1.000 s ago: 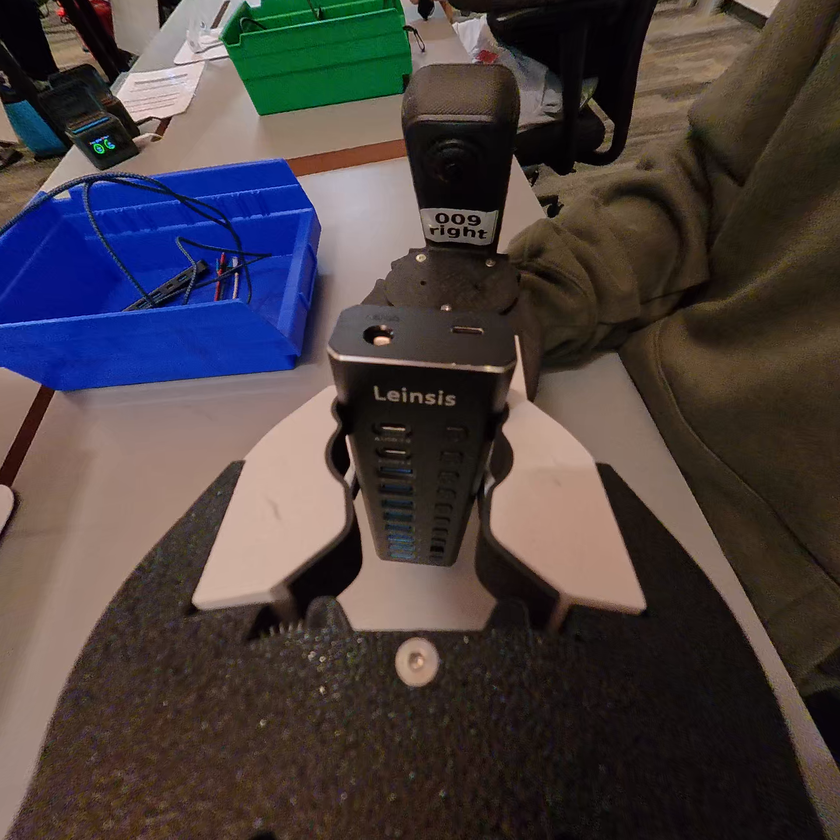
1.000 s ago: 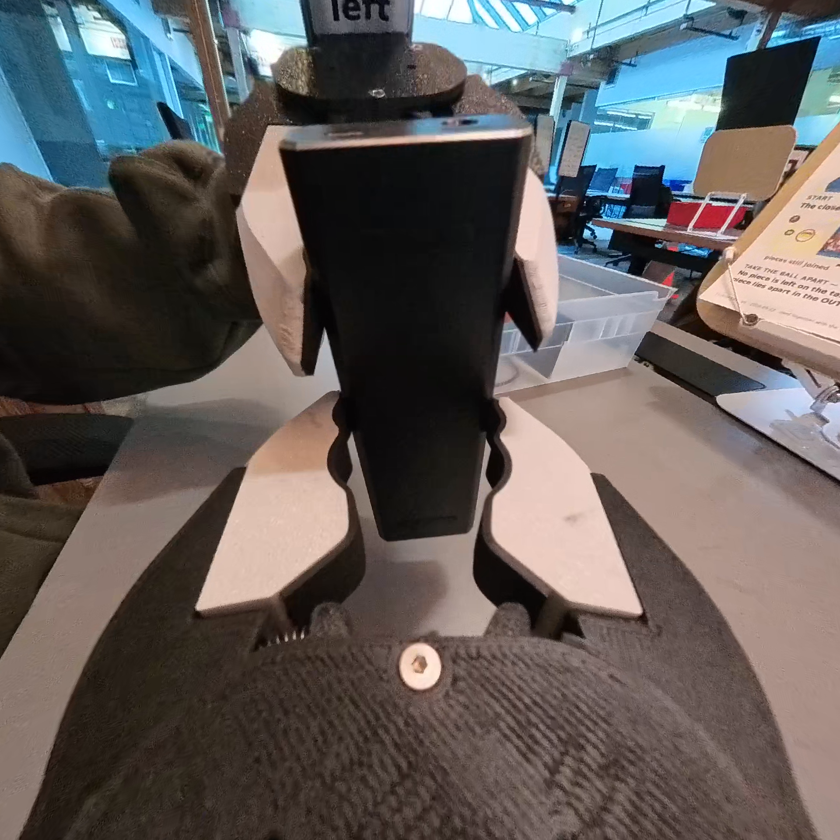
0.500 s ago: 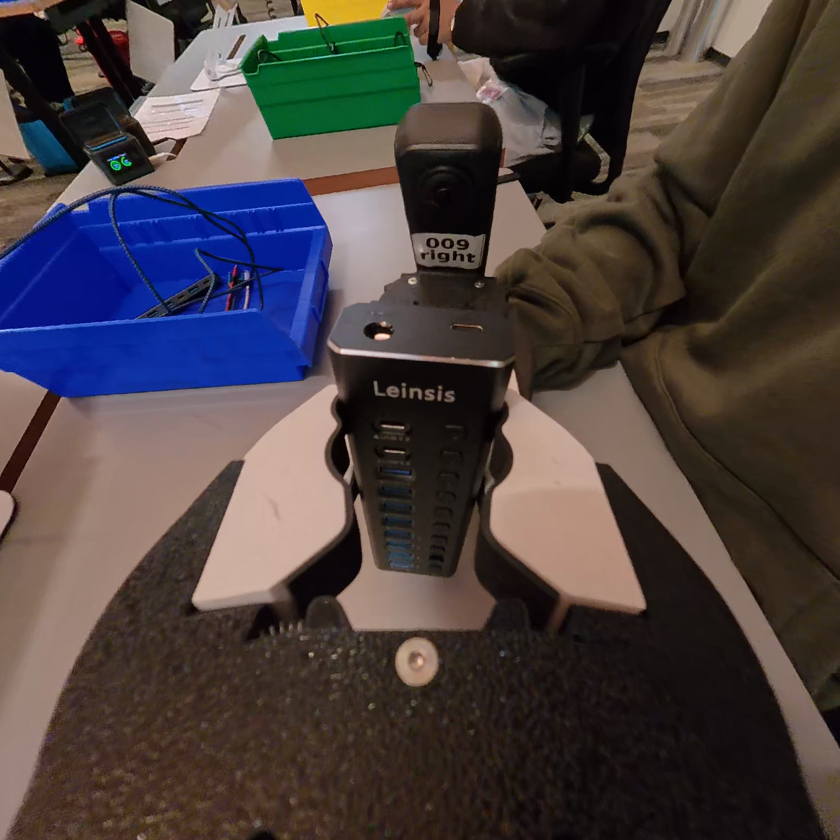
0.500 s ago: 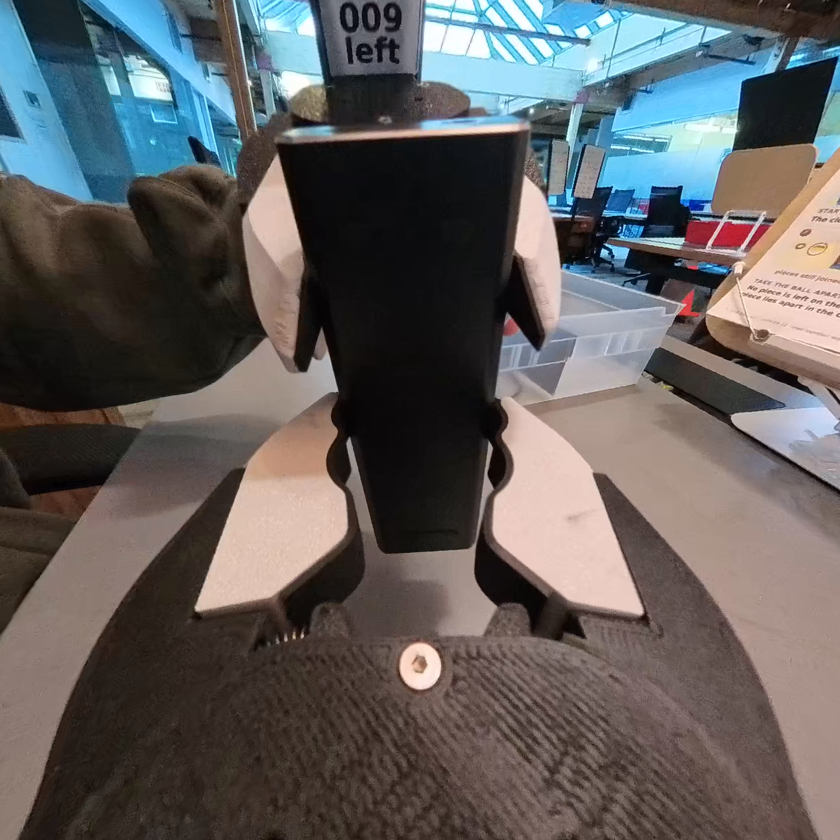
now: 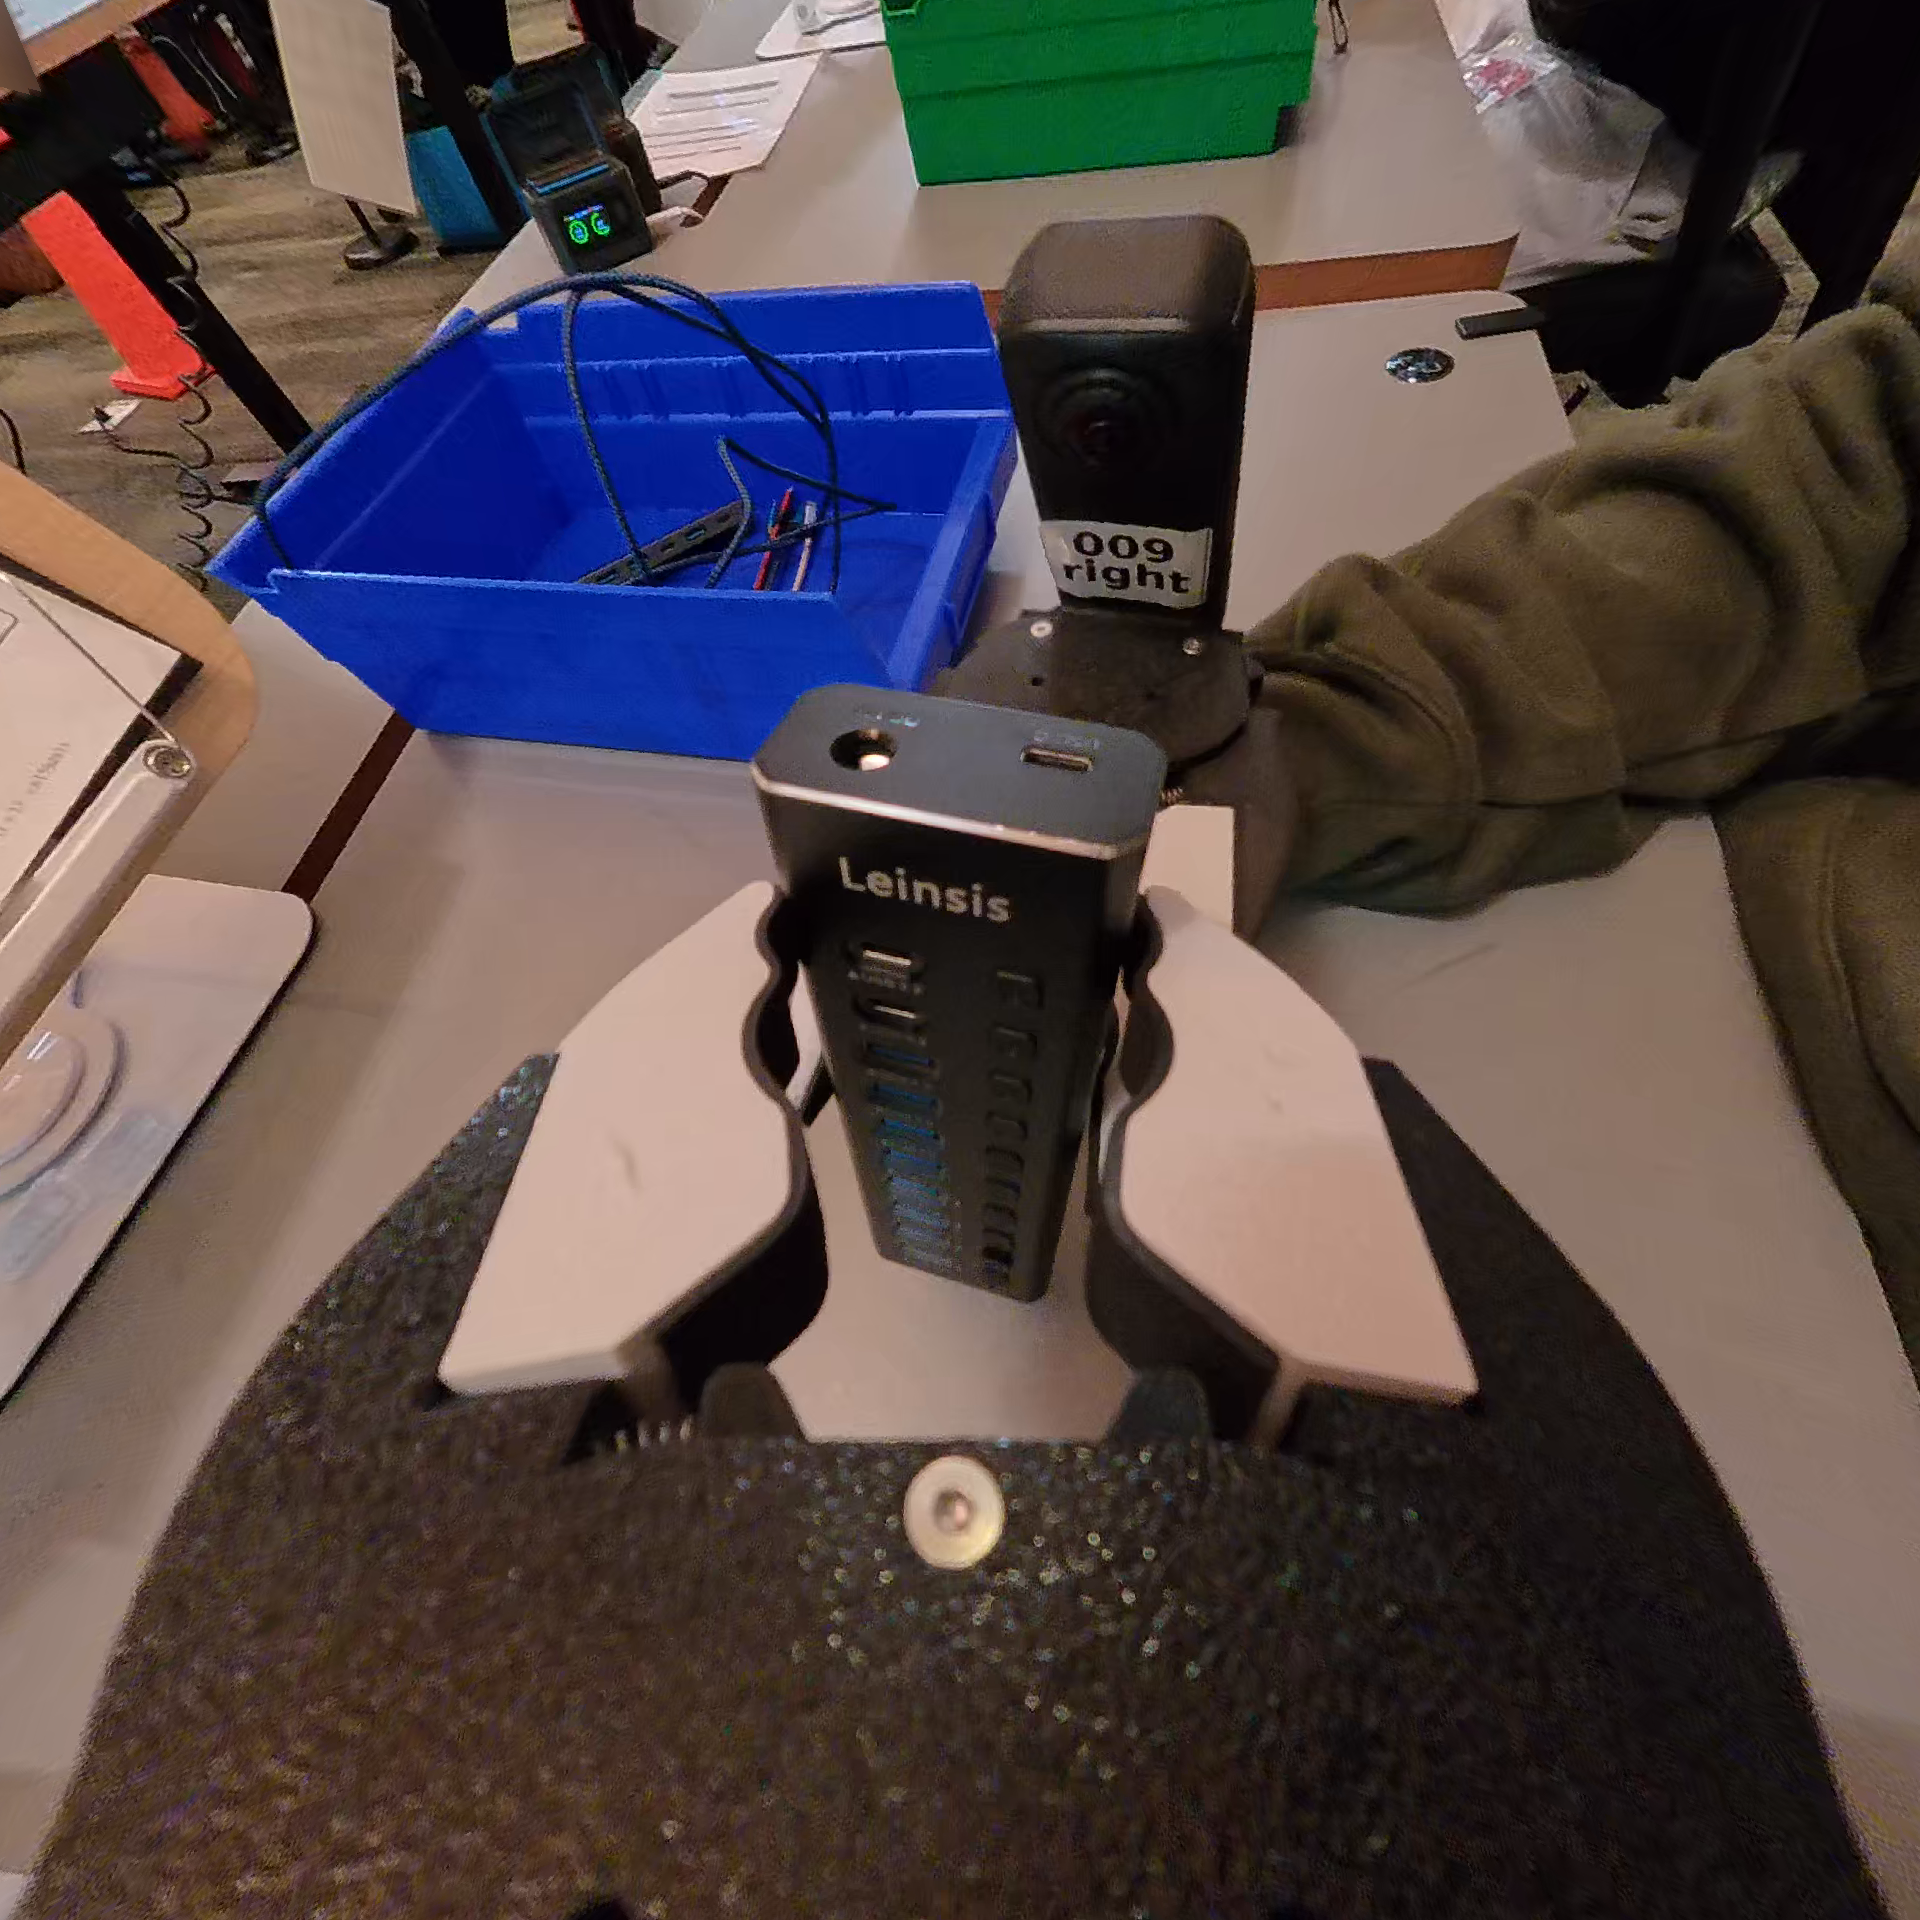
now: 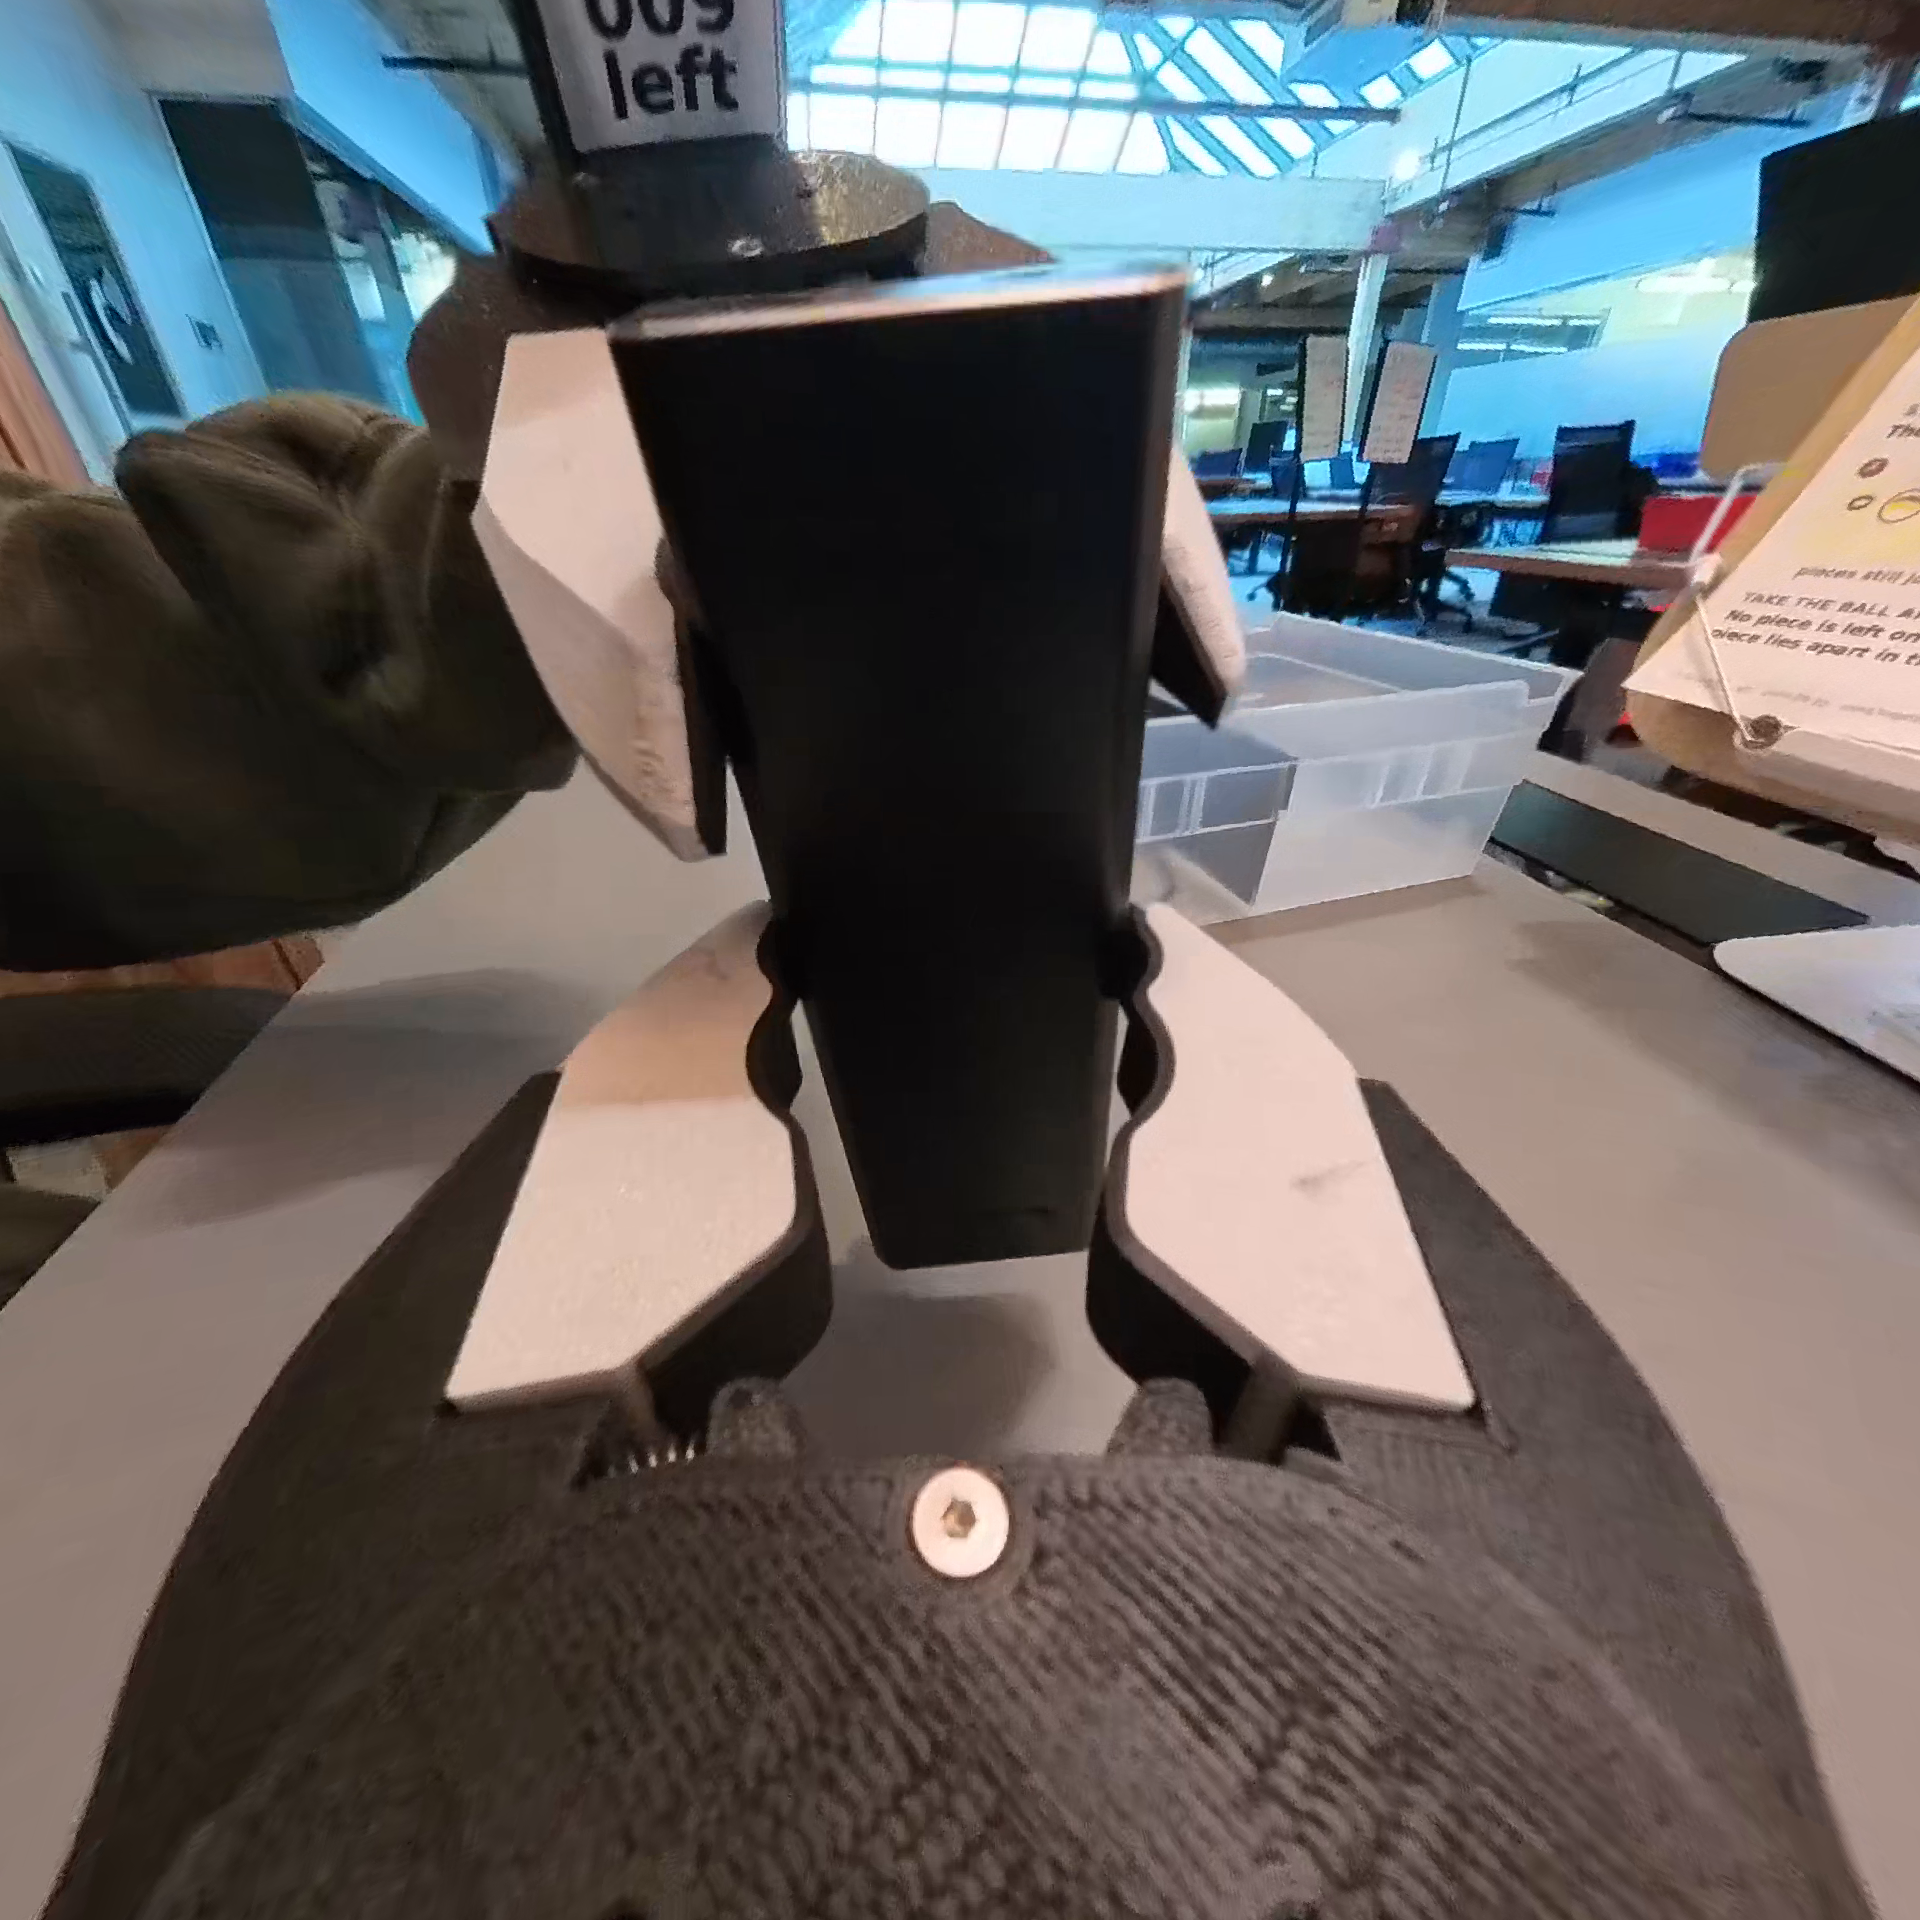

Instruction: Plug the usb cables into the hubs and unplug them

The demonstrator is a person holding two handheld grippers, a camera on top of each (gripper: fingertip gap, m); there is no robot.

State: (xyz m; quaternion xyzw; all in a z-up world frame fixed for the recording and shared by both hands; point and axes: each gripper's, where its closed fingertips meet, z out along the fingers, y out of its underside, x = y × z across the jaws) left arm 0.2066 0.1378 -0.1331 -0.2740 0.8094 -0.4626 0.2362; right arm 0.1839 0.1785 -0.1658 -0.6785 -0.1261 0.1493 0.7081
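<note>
A black multi-port USB hub (image 5: 956,997) stands upright above the grey table (image 5: 520,935), its port face toward the left wrist view. My left gripper (image 5: 951,935) is shut on its sides. The right wrist view shows the hub's plain back (image 6: 914,675). My right gripper (image 6: 951,956) is shut on its lower part from the opposite side, below the left gripper's fingers (image 6: 582,623). The right gripper's camera post (image 5: 1132,416) rises behind the hub. USB cables (image 5: 727,499) lie in a blue bin (image 5: 582,644). No cable is in the hub.
A green bin (image 5: 1091,114) stands at the far end of the table. A clear plastic bin (image 6: 1351,790) sits behind the hub in the right wrist view. An instruction card on a stand (image 6: 1818,582) is beside it. A person's olive sleeve (image 5: 1558,644) lies along the table edge. The grippers' ends are close to 5 cm from one another.
Both grippers have swung together with the hub still held between them. The blue bin now sits nearer the middle of the left wrist view. Neither grip has changed.
</note>
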